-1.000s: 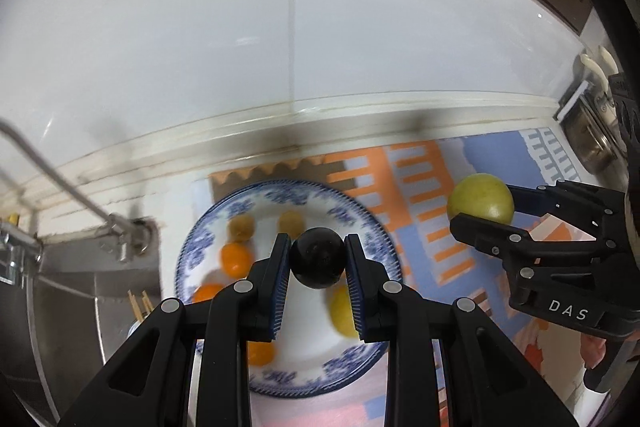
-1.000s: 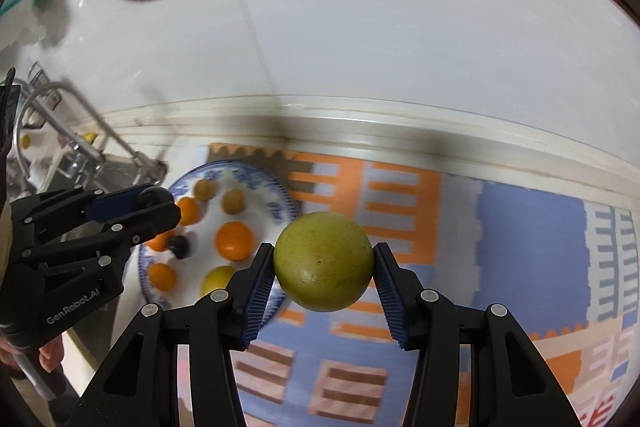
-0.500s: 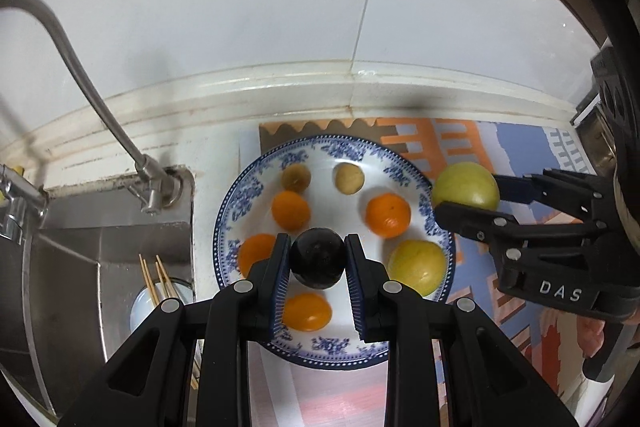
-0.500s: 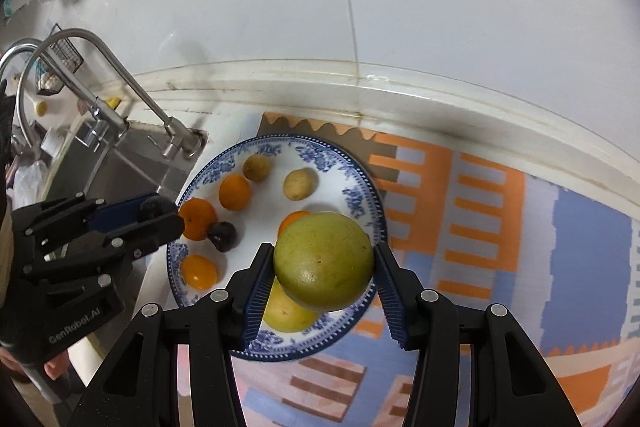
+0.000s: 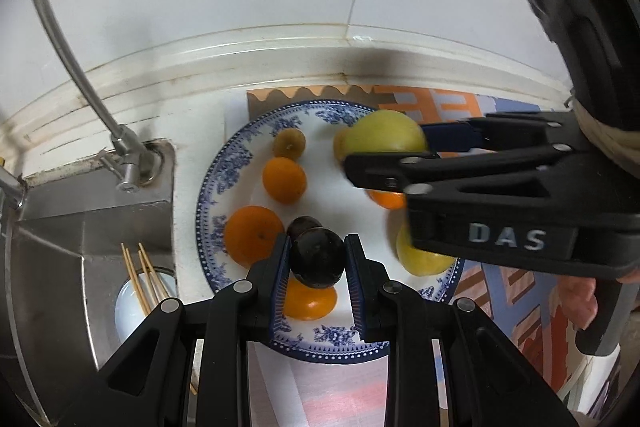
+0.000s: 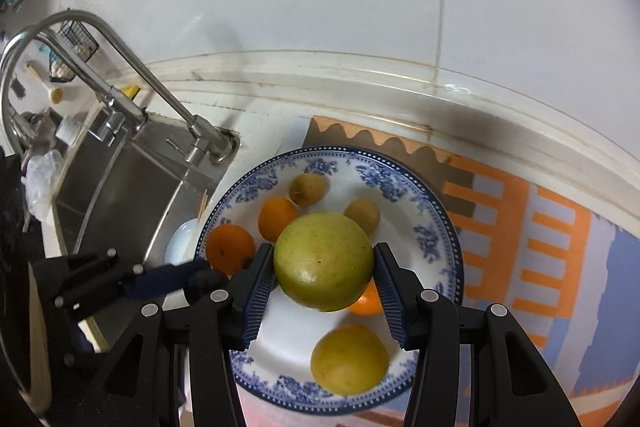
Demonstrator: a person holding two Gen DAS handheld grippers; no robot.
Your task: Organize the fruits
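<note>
Nearest the lens in the left wrist view, the left hand-held gripper (image 5: pixel 318 261) is clenched on a dark plum (image 5: pixel 317 259), held at lower centre of the frame just over the near part of the blue-patterned plate (image 5: pixel 224 163). A second dark fruit (image 5: pixel 302 225) lies on the plate right behind it, flanked by an orange (image 5: pixel 253 235) to the left and another orange (image 5: pixel 310 299) below the pads.

In the right wrist view, the right hand-held gripper (image 6: pixel 324 277) grasps a large green-yellow fruit (image 6: pixel 324 261) at mid-frame, above the middle of the plate. Beneath and around it lie a yellow fruit (image 6: pixel 349 359) at lower centre, oranges, and two small brownish fruits (image 6: pixel 308 188) toward the far rim.

Further off, the plate sits on a patterned mat (image 6: pixel 552 227) on the counter (image 5: pixel 192 131), with the sink (image 6: pixel 120 183) and faucet (image 6: pixel 120 51) at left and the white tiled wall behind.

The plate is crowded, so I judge the risks as follows:
- The big fruit, let go from a height onto round neighbours, could roll and knock small ones over the rim toward the sink.
- Both grippers work over one plate and could collide.
- The plum, set down on top of the orange, may slide off.
</note>
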